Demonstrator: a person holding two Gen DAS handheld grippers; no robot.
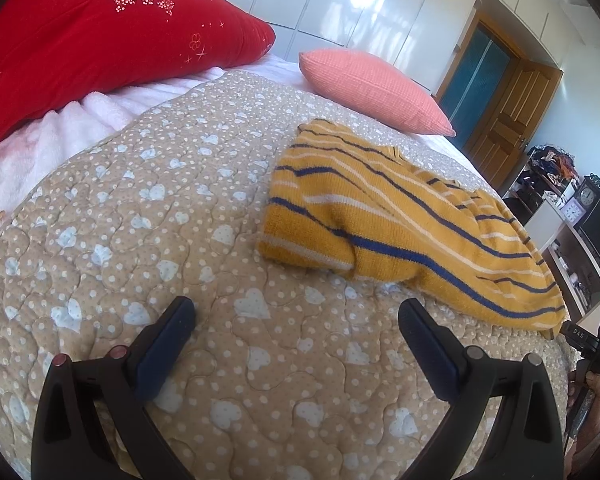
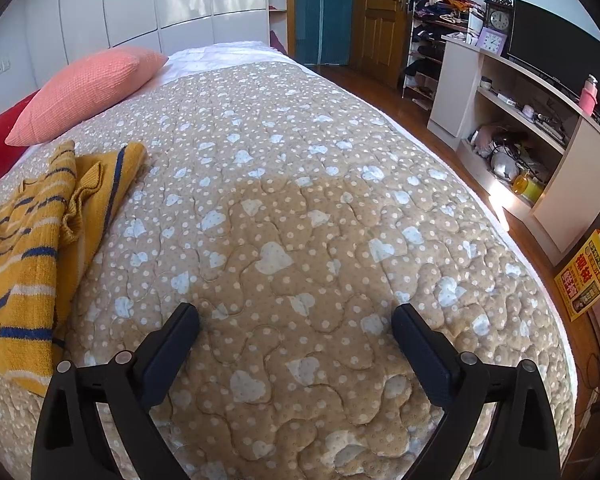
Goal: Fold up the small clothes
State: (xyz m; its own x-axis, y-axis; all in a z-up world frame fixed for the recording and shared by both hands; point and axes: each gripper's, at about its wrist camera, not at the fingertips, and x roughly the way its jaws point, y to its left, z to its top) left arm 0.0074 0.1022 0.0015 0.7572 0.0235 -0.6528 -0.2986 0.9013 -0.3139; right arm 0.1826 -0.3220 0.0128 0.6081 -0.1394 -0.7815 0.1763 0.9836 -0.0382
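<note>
A small mustard-yellow knit sweater [image 1: 396, 224] with blue and white stripes lies rumpled on the beige heart-print quilt [image 1: 160, 220]. It also shows at the left edge of the right wrist view [image 2: 24, 248]. My left gripper [image 1: 296, 312] is open and empty, hovering over the quilt just short of the sweater's near hem. My right gripper [image 2: 296, 316] is open and empty over bare quilt [image 2: 300, 184], to the right of the sweater. The other hand-held gripper [image 1: 596, 344] peeks in at the right edge of the left wrist view.
A red floral pillow [image 1: 100, 36] and a pink pillow [image 1: 372, 88] lie at the head of the bed. A white fleece blanket [image 1: 60, 136] lies under the red pillow. White shelves [image 2: 540, 128] with clutter and a dark monitor [image 2: 560, 52] stand beyond the bed's right edge.
</note>
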